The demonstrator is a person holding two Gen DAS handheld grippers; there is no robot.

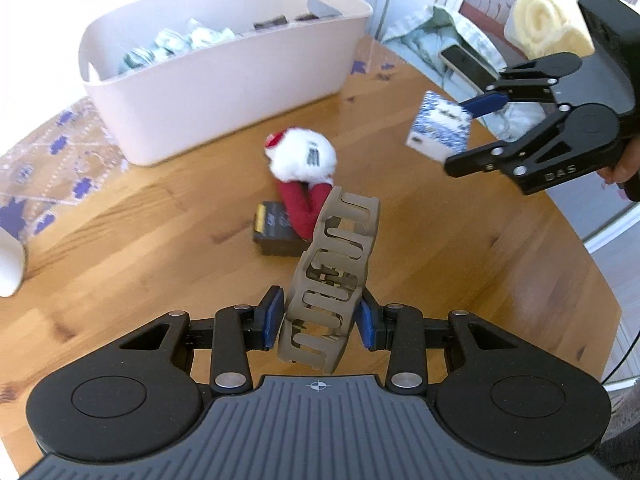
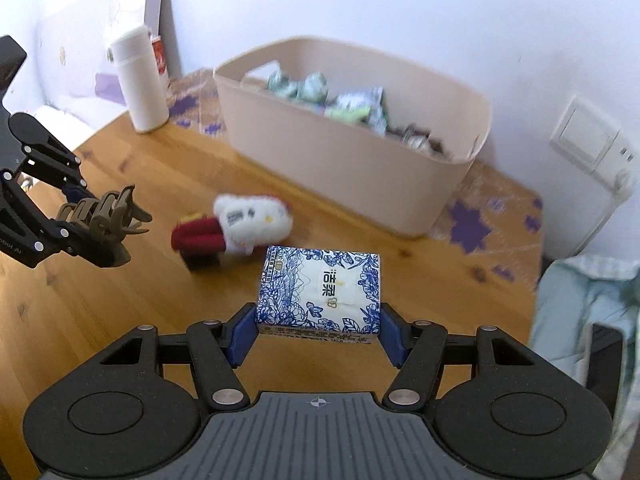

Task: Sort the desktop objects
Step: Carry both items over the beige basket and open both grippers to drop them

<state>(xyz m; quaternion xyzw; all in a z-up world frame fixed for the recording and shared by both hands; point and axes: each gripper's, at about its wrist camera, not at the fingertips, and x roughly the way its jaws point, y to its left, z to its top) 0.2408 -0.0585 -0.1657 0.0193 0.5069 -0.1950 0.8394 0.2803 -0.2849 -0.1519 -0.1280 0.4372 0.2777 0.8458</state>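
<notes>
My left gripper [image 1: 318, 322] is shut on a taupe hair claw clip [image 1: 334, 276], held above the wooden table; the gripper and clip also show in the right wrist view [image 2: 100, 216]. My right gripper [image 2: 318, 332] is shut on a blue-and-white tissue pack [image 2: 320, 292], held above the table; the left wrist view shows it at the right [image 1: 438, 126]. A white and red plush toy [image 1: 300, 160] lies on the table, its red legs over a small black box [image 1: 276, 232]. A pink bin [image 1: 224, 68] with several packets stands behind it.
A white bottle [image 2: 140, 84] stands at the table's far left beside the bin [image 2: 352, 152]. A phone [image 1: 466, 64] lies on pale green cloth past the table's right edge. A purple-patterned mat [image 1: 48, 152] lies under the bin. A wall switch [image 2: 592, 144] is at the right.
</notes>
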